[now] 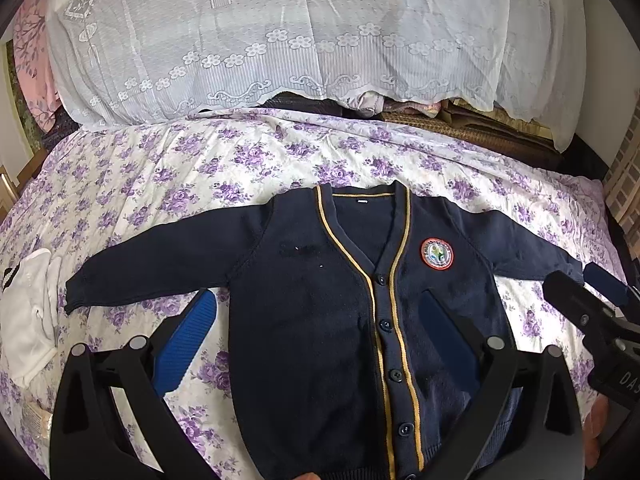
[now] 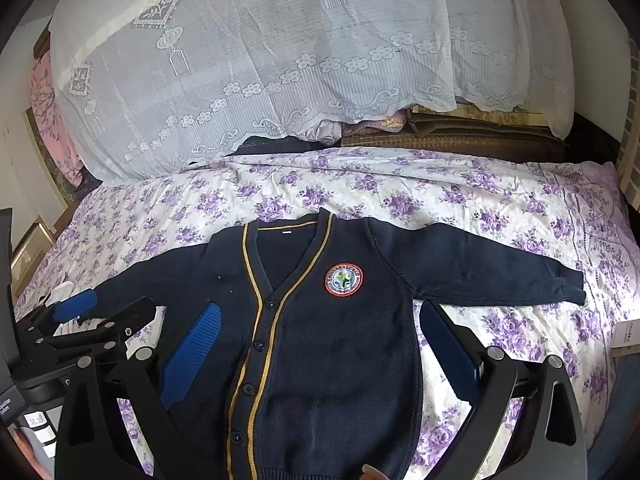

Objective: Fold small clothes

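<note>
With both the left gripper [image 1: 316, 344] and right gripper [image 2: 320, 356] spread open and empty above the cardigan [image 1: 320, 320] lying flat, buttoned, on the bedspread [image 1: 160, 184] (sleeves out), a pinch could snag the sheet beneath too.

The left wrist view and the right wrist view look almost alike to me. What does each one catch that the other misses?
Only the left wrist view shows the white garment lying whole at the bed's left edge, beyond the cardigan's left cuff. Only the right wrist view shows the right cuff in full and a paper tag at the far right. Both show the navy cardigan spread flat and buttoned, its round badge, the purple floral sheet and the lace cover.
</note>
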Tool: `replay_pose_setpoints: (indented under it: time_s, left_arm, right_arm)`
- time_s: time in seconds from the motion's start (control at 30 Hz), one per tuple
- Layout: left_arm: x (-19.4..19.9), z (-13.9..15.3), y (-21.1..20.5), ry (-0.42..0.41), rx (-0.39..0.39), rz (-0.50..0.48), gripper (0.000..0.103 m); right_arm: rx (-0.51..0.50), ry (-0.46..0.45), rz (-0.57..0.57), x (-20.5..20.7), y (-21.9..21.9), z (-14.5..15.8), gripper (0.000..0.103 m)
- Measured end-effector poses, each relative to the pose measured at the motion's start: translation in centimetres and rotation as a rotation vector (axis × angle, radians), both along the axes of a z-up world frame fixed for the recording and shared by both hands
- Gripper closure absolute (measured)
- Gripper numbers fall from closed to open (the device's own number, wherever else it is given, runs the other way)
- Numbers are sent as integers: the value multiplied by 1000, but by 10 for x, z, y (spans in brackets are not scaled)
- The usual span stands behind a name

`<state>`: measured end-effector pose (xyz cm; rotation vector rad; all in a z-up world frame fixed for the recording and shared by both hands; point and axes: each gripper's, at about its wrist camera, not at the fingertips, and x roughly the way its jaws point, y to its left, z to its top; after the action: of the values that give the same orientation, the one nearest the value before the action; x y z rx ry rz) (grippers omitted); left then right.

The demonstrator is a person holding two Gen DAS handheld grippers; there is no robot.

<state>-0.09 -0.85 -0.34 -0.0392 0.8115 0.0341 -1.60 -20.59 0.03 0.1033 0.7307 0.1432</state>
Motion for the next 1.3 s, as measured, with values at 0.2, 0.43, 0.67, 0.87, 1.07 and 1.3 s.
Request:
replay_pose_setpoints:
  time_s: [0.2, 0.43, 0.67, 0.87, 1.07, 1.3]
  left_arm:
    - [0, 0, 0, 1, -2, 1, 5]
    - [-1, -1, 0, 1, -2, 1, 5]
    - [0, -2, 2, 2, -3, 0, 5]
    - [0, -5, 2, 4, -5, -1, 5]
    - [-1, -5, 2, 4, -5, -1, 5]
    - [0, -5, 2, 4, -5, -1, 5]
  right_arm:
    - [0, 0, -1, 0, 1, 1, 3]
    - [1, 1, -2, 0, 1, 1, 3]
    - [1, 2, -1, 1, 0, 0, 3]
    - [1, 2, -1, 0, 0, 0, 3]
    - [5, 3, -3, 1, -1, 1, 3]
    - [5, 3, -2, 1, -1, 2, 3]
